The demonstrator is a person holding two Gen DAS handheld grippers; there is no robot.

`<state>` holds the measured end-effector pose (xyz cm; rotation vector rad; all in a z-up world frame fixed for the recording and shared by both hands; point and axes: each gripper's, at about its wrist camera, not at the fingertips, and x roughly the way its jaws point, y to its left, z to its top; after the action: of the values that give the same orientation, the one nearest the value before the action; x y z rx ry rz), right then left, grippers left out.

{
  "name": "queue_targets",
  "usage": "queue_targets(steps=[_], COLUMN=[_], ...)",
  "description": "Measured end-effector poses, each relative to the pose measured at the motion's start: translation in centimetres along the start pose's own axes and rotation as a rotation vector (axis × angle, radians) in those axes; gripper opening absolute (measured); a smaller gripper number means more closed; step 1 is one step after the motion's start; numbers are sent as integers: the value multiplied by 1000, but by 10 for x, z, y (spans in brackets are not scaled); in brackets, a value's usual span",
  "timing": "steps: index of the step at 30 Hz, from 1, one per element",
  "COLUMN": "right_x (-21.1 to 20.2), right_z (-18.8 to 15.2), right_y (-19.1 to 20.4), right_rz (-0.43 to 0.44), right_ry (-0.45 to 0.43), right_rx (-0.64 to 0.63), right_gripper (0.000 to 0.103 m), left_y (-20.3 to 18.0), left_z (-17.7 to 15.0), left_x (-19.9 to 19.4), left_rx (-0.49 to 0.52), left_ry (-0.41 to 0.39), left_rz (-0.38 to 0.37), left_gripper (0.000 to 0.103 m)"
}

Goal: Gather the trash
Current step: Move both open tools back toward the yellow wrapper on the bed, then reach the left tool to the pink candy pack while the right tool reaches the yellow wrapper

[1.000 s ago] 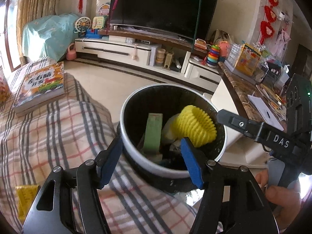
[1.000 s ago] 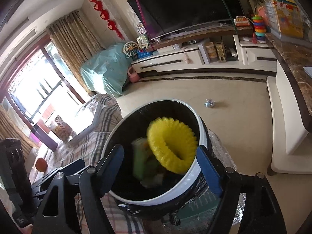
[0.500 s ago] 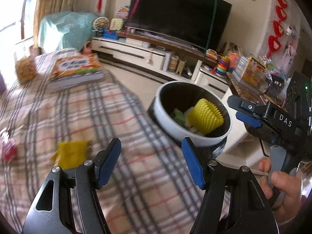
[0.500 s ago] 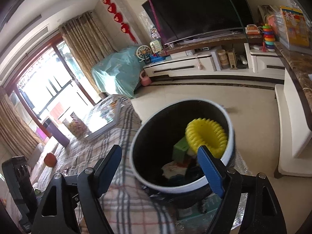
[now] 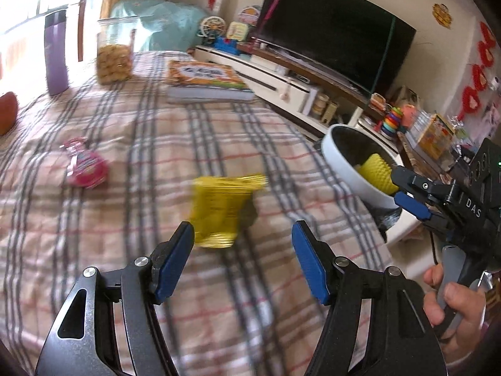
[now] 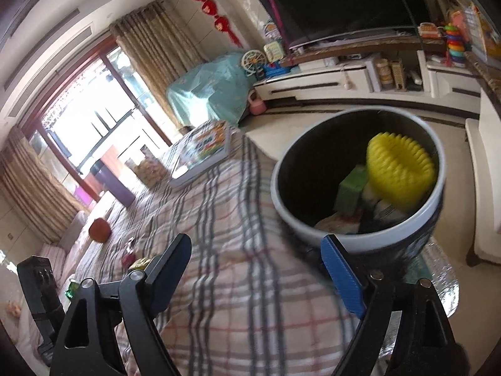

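1. The left tongs (image 5: 241,247) stand released, nothing between the blue pads, and hover above the checked tabletop (image 5: 156,144). The yellow wrapper (image 5: 224,210) lies flat on the cloth just ahead of them, nearer the left pad than the right. If they come down as they are aimed, the left pad may land on top of the wrapper and pin it instead of straddling it.

2. The wrapper looks thin and crinkly. Pads closing on it flat may slide over the foil or pinch the cloth along with it, so the cloth lifts and drags the other things on it.

3. The pink packet (image 5: 84,166) lies well off to the left of the left tongs, still on the cloth. It is easy to miss while attention is on the yellow one.

4. The right tongs (image 6: 260,269) are opening and hold nothing; only checked cloth shows between them. The bin (image 6: 316,219) sits just ahead of their right pad, at the tabletop's edge, already holding a yellow foam net (image 6: 400,172) and a green carton (image 6: 350,188). A careless sweep of that pad could knock the rim and tip the bin.

5. The two tongs work close together, so they could clash on the way to the bin.
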<state>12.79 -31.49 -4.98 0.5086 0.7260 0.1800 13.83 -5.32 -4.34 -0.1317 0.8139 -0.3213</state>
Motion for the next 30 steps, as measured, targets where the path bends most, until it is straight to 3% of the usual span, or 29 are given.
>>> queue_targets(steps=[12,30], right_x=[23,62], right_z=[-28,-46], right_y=[35,88], right_rz=[55,168], right_ry=[69,159], right_rx=[-50,-127], right_gripper=[87,87], left_y=[64,118], left_z=[-13,-7], left_x=[-18,-18], left_rx=[-102,-185], left_ry=[-5,7], left_rz=[97,179], left_gripper=[66,66])
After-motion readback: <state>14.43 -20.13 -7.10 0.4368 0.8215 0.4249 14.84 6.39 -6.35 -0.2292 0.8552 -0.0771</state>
